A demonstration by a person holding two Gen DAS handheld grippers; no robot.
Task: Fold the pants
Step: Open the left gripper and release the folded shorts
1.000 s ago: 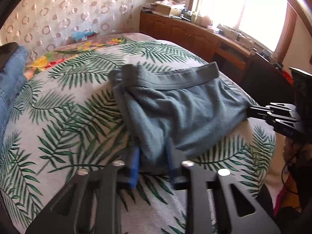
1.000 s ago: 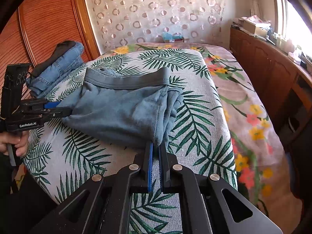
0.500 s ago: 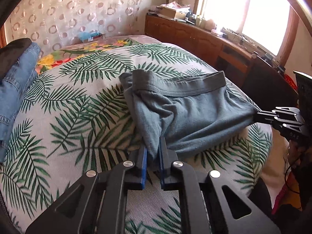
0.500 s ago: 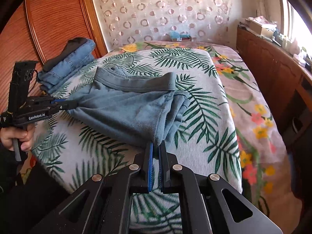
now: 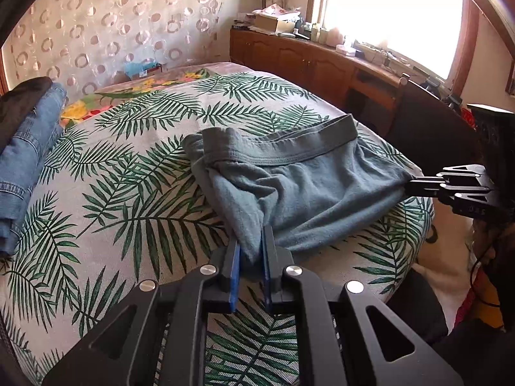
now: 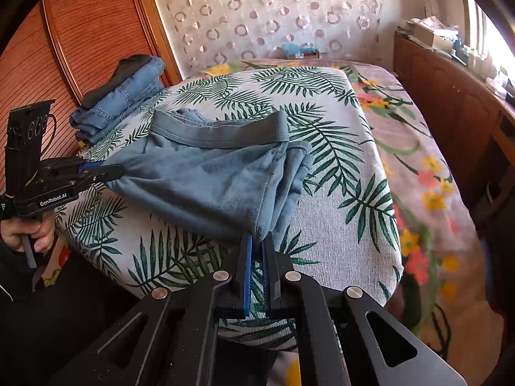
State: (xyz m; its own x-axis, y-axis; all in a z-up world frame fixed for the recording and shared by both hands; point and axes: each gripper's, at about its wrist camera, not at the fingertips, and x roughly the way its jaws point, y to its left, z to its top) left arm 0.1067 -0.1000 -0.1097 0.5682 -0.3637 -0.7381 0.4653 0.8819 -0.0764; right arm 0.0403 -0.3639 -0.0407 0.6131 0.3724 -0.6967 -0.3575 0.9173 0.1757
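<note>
Grey-blue pants (image 5: pixel 299 186) lie folded on the palm-leaf cloth (image 5: pixel 128 173) of the bed, waistband at the far side. My left gripper (image 5: pixel 251 247) is shut on their near left corner, the fabric pinched between the blue pads. In the right wrist view the pants (image 6: pixel 206 173) stretch between both tools: my right gripper (image 6: pixel 257 241) is shut on the near right corner, and the left gripper (image 6: pixel 112 170) pulls the other corner at the left. The right gripper (image 5: pixel 408 185) also shows at the right edge of the left wrist view, clamping fabric. Both held corners are raised off the cloth.
Folded blue jeans (image 6: pixel 122 96) with a dark garment on top sit at the bed's far left. A floral blanket (image 6: pixel 418 160) covers the right of the bed. A wooden cabinet (image 5: pixel 305 61) with clutter runs under the window. A hand (image 6: pixel 29 228) holds the left tool.
The left gripper's jaws closed on the pants' corner. Both grippers then drew back toward the bed's near edge, pulling the pants taut and lifting the held corners slightly.
</note>
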